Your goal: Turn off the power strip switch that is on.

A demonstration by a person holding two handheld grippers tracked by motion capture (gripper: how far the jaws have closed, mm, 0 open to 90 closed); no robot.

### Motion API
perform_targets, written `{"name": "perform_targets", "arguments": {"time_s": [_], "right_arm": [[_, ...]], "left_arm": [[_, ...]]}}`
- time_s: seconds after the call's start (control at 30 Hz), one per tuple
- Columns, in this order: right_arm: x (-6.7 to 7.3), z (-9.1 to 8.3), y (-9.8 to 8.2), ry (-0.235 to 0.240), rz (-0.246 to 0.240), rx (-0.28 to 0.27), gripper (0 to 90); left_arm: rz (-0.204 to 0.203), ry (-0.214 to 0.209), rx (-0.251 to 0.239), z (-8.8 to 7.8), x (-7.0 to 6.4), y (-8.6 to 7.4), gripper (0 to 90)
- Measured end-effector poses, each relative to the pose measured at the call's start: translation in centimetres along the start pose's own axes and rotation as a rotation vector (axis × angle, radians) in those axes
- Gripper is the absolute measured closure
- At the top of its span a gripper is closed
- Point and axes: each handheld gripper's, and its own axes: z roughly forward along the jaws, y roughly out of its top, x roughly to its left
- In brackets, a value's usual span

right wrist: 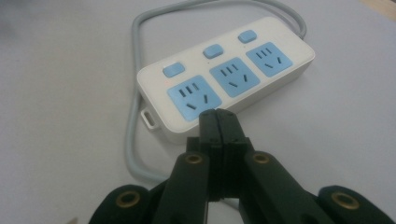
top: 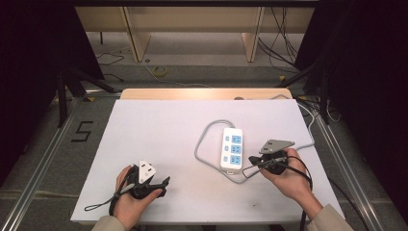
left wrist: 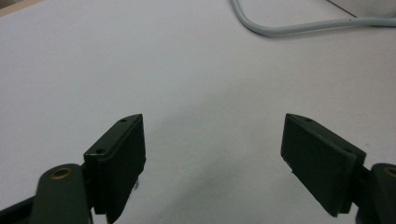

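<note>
A white power strip [top: 231, 147] with three blue sockets and three blue switches lies right of the table's middle, its grey cable [top: 204, 140] looping to its left. In the right gripper view the power strip [right wrist: 224, 79] lies just beyond my right gripper [right wrist: 218, 114], whose jaws are pressed together with nothing between them. From the high view, that right gripper [top: 251, 160] sits close to the strip's near right corner. My left gripper [top: 165, 185] rests near the front left of the table. Its pads [left wrist: 122, 161] stand wide apart over bare white surface, holding nothing.
The white table top [top: 159, 130] has a wooden strip along its far edge. The grey cable [left wrist: 299, 27] crosses the top of the left gripper view. Beyond the table are wooden furniture legs, floor cables and dark tripod legs on both sides.
</note>
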Motion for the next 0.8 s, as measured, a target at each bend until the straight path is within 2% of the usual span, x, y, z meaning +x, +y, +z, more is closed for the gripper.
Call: {"name": "perform_targets", "arguments": {"time_s": [0.8], "right_arm": [[-0.02,0.71,0.95,-0.004,-0.001,0.018,90.0]], "left_arm": [[0.007,0.000,0.003,-0.01,0.00,-0.01,21.8]]}}
